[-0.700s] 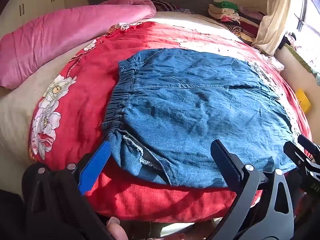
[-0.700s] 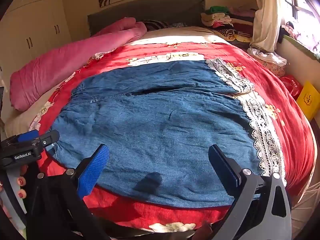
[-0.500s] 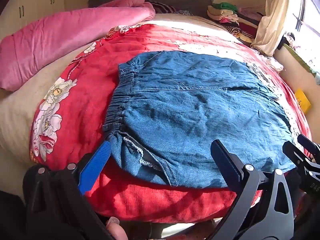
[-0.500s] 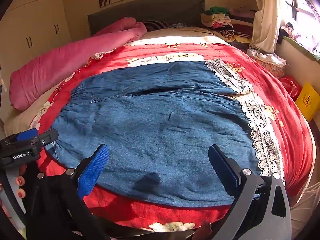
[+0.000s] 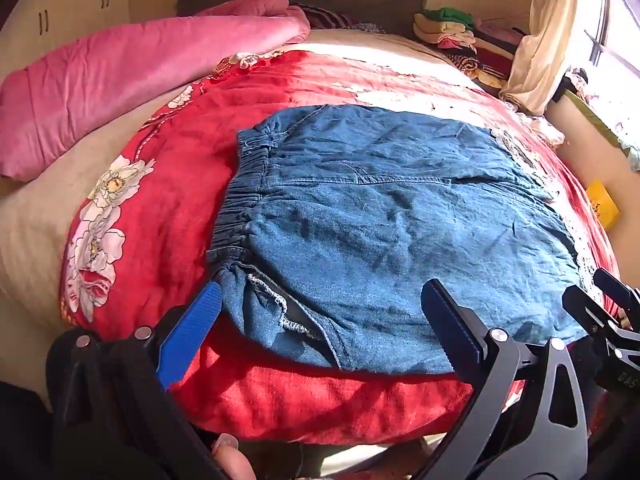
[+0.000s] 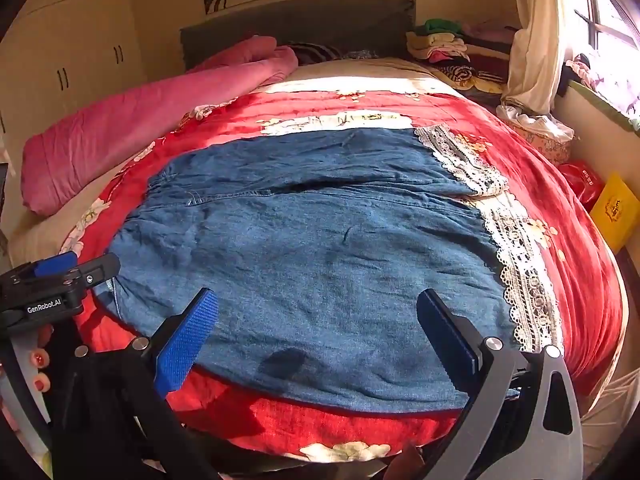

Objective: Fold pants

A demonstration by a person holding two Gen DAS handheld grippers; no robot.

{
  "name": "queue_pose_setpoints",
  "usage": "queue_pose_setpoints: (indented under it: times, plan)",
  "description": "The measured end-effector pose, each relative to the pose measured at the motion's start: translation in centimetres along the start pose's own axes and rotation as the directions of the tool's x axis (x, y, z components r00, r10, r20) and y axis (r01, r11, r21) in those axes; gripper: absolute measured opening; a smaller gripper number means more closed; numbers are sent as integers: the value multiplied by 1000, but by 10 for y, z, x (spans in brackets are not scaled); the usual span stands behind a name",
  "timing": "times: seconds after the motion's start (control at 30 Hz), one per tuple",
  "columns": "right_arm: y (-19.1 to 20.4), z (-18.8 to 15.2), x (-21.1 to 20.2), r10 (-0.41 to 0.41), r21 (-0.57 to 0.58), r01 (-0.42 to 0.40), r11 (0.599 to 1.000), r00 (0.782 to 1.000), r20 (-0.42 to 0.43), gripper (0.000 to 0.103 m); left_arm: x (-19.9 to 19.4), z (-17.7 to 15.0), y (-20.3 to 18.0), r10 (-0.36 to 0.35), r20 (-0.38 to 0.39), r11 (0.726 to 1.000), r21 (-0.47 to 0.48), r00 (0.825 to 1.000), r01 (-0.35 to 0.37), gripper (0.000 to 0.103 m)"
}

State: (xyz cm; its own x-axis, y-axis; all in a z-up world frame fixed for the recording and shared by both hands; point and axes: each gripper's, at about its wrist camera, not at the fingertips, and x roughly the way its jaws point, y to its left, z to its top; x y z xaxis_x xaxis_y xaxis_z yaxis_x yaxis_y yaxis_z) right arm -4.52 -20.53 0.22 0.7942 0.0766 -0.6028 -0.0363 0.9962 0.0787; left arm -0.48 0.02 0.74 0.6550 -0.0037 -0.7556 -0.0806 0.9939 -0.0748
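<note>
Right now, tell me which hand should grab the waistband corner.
Left. The left gripper is open right at the waistband corner of the pants; the right gripper sits nearer the lace hem.

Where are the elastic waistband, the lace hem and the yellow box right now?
elastic waistband [image 5: 240, 204], left wrist view, gathered denim edge at its middle.
lace hem [image 6: 524, 276], right wrist view, white trim of the nearer leg.
yellow box [image 6: 614, 210], right wrist view, its printed face.
</note>
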Motion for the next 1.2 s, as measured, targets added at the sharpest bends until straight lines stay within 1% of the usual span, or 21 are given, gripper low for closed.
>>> queue_pose_setpoints:
  times: [0.57, 1.2]
  plan:
    - [0, 1, -1, -3, -3, 3, 1000, 1000, 4, 99, -2, 1, 1, 14, 8, 1000, 1, 1000, -14, 94]
    - [3, 2, -2, 2, -12, -2, 1000, 1000, 5, 99, -4, 3, 0, 13, 16, 1000, 1, 1000, -13, 94]
